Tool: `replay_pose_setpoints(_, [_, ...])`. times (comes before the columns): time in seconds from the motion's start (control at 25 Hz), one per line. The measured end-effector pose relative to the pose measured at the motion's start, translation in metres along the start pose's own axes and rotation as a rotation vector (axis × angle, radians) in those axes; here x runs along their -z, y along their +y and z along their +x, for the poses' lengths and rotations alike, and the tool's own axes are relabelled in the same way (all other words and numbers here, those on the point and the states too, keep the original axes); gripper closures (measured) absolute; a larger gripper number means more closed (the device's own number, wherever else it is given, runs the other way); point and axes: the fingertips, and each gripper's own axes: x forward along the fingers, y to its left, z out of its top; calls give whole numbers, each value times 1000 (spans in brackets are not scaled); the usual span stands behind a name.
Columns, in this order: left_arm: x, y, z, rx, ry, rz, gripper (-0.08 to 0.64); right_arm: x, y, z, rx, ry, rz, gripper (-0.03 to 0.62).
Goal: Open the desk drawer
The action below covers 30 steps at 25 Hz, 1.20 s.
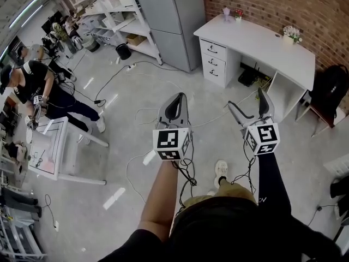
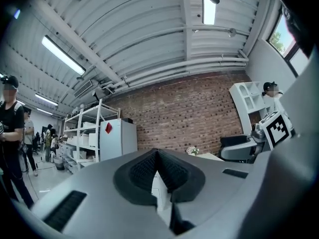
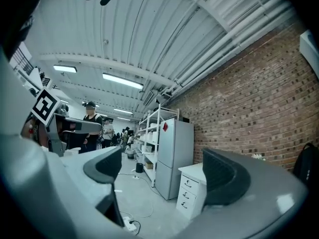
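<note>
A white desk stands against the brick wall, with a stack of three shut drawers at its left end. The drawers also show in the right gripper view, between the jaws but far off. Both grippers hang in the air over the floor, well short of the desk. My left gripper is shut, its pads meeting with nothing between them. My right gripper is open, its jaws wide apart and empty.
A tall grey cabinet and white shelving stand left of the desk. Cables run across the floor ahead of me. A person works at a small white table at left. A black chair stands right of the desk.
</note>
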Motion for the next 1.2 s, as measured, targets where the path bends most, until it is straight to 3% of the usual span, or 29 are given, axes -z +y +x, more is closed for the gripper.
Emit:
replay_pose_setpoints(0.16, [5, 3, 24, 14, 19, 39, 552, 12, -14, 17, 1, 21, 8, 92])
replay_pose_setpoints(0.6, [17, 18, 115, 15, 29, 21, 552, 45, -79, 86, 22, 50, 70, 91])
replay_pose_setpoints(1.2, [20, 40, 235, -15, 47, 55, 552, 68, -146, 190, -55, 58, 102, 92])
